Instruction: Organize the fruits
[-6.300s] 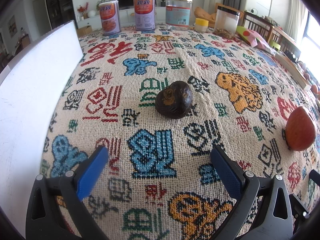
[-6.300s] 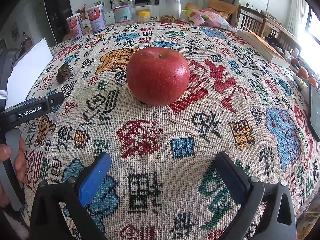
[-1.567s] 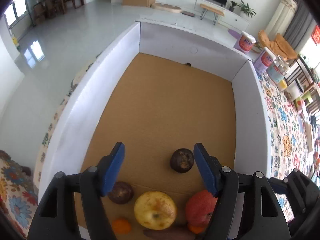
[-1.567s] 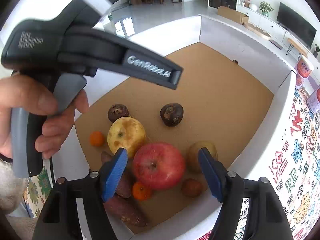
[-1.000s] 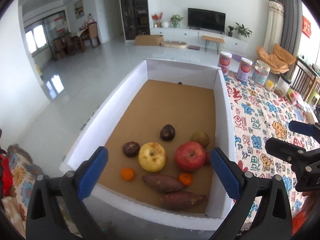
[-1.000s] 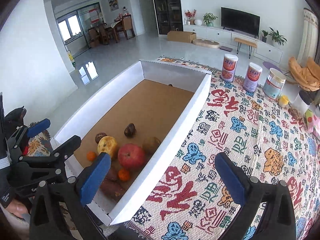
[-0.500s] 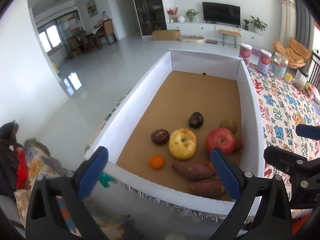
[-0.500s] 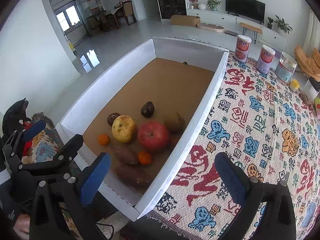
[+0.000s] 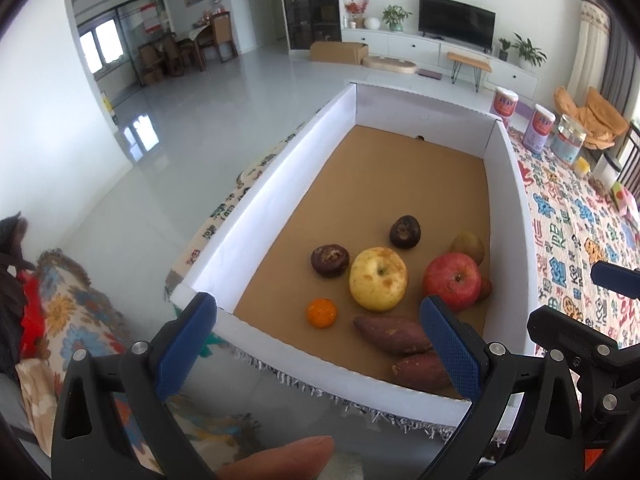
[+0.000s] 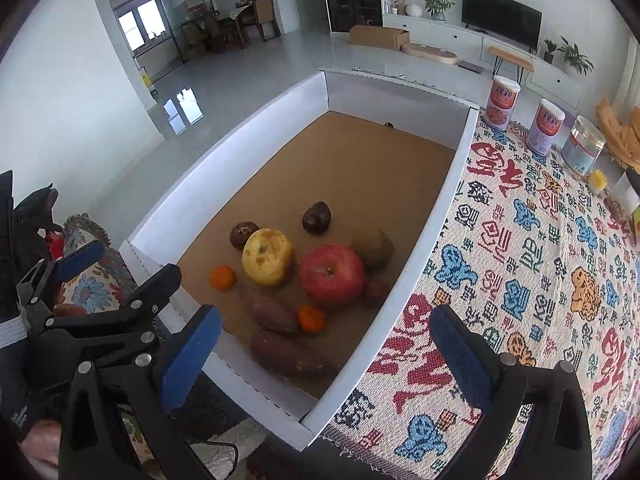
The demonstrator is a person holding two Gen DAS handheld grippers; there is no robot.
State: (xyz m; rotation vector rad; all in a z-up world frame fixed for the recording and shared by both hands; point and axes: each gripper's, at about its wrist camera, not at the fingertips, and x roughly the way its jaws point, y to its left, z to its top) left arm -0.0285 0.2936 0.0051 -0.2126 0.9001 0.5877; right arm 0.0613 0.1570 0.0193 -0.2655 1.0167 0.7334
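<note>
Both grippers hang above the near end of the white box (image 10: 436,216), jaws spread wide and holding nothing: the left gripper (image 9: 316,344) looks down over the box's near corner, the right gripper (image 10: 320,352) over its near wall and the patterned cloth (image 10: 540,264) on the desk. All the produce lies gathered at the near end of the box's brown floor, probably because that end is the easiest reach. The red apple (image 10: 331,275) sits beside the yellow apple (image 10: 268,257), with a kiwi (image 10: 373,246) just behind it against the right wall. Two dark round fruits (image 10: 316,217) lie a little farther in, two small oranges (image 10: 223,277) and two sweet potatoes (image 10: 269,309) nearest the front. No fruit shows on the cloth, so the sorting looks finished.
</note>
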